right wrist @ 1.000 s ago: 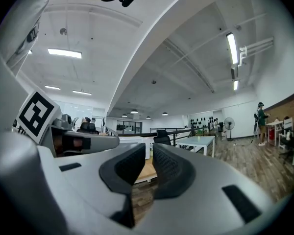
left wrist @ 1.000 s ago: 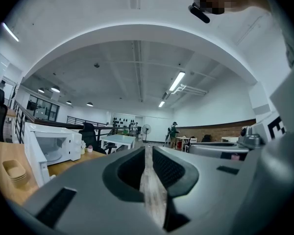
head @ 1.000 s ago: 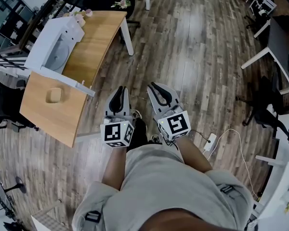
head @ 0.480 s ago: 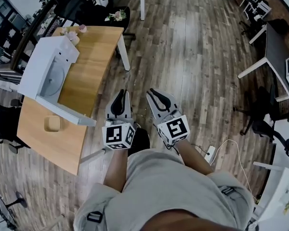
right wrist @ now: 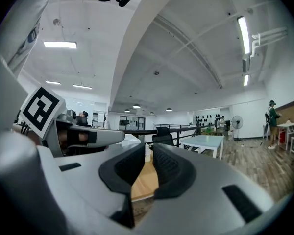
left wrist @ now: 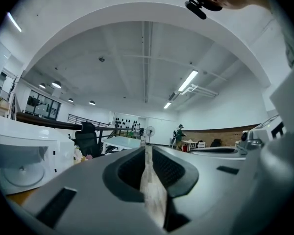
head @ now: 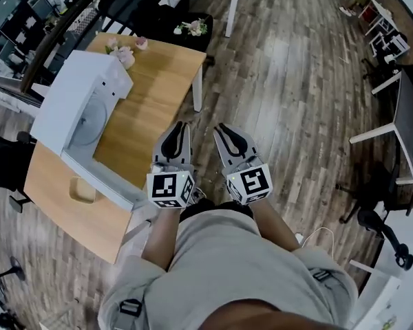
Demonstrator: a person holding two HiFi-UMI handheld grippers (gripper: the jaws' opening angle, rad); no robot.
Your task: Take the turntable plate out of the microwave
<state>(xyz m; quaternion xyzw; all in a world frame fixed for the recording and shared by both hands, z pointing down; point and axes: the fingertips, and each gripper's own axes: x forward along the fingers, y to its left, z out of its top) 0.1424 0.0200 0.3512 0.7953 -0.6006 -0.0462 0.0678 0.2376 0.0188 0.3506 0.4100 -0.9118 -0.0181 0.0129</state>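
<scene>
A white microwave (head: 69, 95) stands on the wooden table (head: 151, 95) at the left of the head view, its door (head: 100, 179) swung down open. The round turntable plate (head: 89, 126) lies inside; the left gripper view also shows the plate (left wrist: 20, 173) in the cavity. My left gripper (head: 179, 126) and right gripper (head: 221, 128) are held side by side, level, by the table's near edge, right of the microwave and apart from it. Each has its jaws a narrow gap apart with nothing between them, as seen for the left gripper (left wrist: 146, 151) and the right gripper (right wrist: 148, 153).
Pink flowers (head: 124, 52) sit on the table behind the microwave, and a small wooden dish (head: 81, 190) lies near the door. A black chair (head: 158, 16) stands past the table. Desks and an office chair (head: 382, 218) are at the right across wooden floor.
The person has walked toward the table: the microwave and table now lie nearer to both grippers. The jaws look unchanged.
</scene>
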